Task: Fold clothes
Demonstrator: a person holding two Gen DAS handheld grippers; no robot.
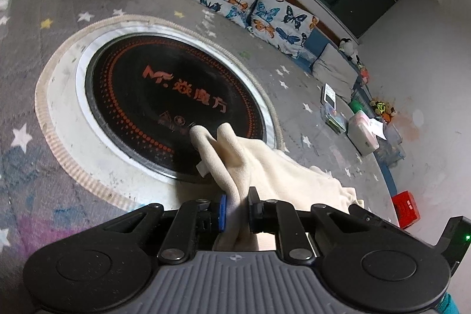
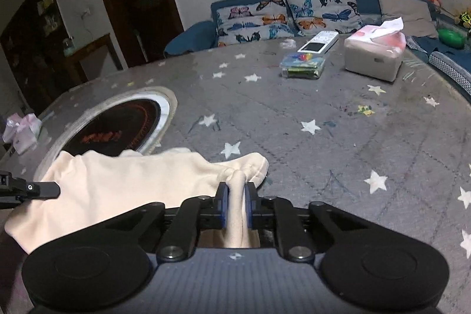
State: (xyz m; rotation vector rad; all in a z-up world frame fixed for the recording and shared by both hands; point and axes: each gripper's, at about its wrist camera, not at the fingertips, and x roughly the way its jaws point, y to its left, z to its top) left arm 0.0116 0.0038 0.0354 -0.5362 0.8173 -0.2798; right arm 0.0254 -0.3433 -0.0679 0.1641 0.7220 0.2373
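Note:
A cream fleece garment (image 1: 282, 167) lies on the round table with the grey star-print cover (image 1: 59, 19). My left gripper (image 1: 237, 208) is shut on a bunched edge of it, near the black round cooktop (image 1: 176, 102). In the right wrist view the same garment (image 2: 132, 181) spreads to the left, and my right gripper (image 2: 235, 193) is shut on another bunched edge. Part of the left gripper (image 2: 29, 190) shows at the left edge there.
A tissue box (image 2: 374, 55), a remote (image 2: 318, 41) and a clear plastic box (image 2: 303, 65) sit at the far side of the table. A pink pack (image 2: 23, 131) lies at the left. A sofa with butterfly cushions (image 2: 282, 13) stands behind. A red box (image 1: 406, 208) lies beyond the table edge.

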